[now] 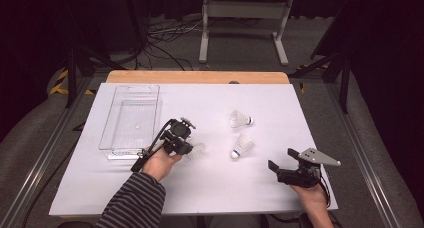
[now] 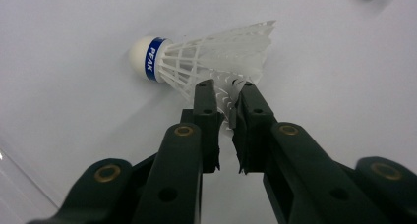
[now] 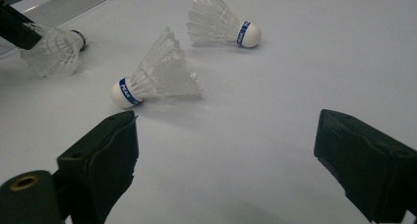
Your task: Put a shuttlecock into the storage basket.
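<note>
White table sheet (image 1: 200, 188) on a wooden-edged table, grey carpeted floor and cables beyond — dark room. Clear tray (image 1: 131, 119) at the sheet's far left. Shuttlecock (image 2: 196, 62), lying just right of the tray: feather skirt pinched between the left gripper's (image 2: 225, 94) jaws. Two more shuttlecocks (image 1: 241, 119) farther right of the tray. Right gripper (image 1: 281, 159) — jaws spread wide, holding nothing.

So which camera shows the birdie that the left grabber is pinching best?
The left gripper view: the shuttlecock lies close up, skirt edge between the left gripper jaws. The high view shows it small; the right gripper view shows it far off.
</note>
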`<control>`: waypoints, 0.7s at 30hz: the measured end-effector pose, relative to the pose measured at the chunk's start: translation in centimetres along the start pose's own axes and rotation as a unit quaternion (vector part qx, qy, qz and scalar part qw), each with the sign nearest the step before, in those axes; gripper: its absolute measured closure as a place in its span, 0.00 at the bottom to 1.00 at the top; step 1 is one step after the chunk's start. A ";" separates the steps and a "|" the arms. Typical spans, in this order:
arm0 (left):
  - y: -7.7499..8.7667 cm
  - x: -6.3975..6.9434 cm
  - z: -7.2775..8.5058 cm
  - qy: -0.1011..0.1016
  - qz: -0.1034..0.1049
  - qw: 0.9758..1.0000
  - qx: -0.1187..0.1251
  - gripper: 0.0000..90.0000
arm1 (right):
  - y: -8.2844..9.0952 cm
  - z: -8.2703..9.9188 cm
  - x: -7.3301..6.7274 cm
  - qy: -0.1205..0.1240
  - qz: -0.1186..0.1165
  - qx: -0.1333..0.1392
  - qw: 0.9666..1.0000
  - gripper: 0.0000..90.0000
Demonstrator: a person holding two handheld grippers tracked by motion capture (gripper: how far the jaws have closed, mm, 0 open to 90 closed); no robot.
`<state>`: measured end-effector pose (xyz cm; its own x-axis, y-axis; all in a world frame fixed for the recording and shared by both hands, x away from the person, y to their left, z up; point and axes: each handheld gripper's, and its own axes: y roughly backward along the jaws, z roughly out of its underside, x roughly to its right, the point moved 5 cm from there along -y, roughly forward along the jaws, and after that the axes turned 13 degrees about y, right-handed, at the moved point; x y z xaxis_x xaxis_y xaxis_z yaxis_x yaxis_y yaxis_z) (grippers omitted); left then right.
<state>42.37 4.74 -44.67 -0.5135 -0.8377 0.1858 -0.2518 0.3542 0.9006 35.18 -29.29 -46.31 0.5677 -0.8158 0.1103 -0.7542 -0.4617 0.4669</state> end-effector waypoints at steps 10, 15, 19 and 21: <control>0.4 -0.2 0.0 -0.003 -0.001 1.000 0.004 0.98 | 0.0 0.0 -0.1 0.002 -0.003 0.001 1.000 0.12; 0.8 -0.6 0.0 0.001 0.000 1.000 0.008 0.99 | 0.0 0.0 -0.1 0.003 -0.003 0.000 1.000 0.12; 1.2 -0.7 0.0 0.003 0.004 1.000 0.012 0.99 | 0.0 0.0 -0.1 0.004 -0.003 -0.001 1.000 0.12; 1.3 -0.8 0.0 0.003 0.005 1.000 0.015 1.00 | 0.0 0.0 -0.1 0.004 -0.003 -0.001 1.000 0.12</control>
<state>42.40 5.83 -43.69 -0.5112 -0.8364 0.1977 -0.2706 0.3749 0.8867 35.14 -29.24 -46.31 0.5745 -0.8105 0.1142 -0.7503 -0.4657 0.4692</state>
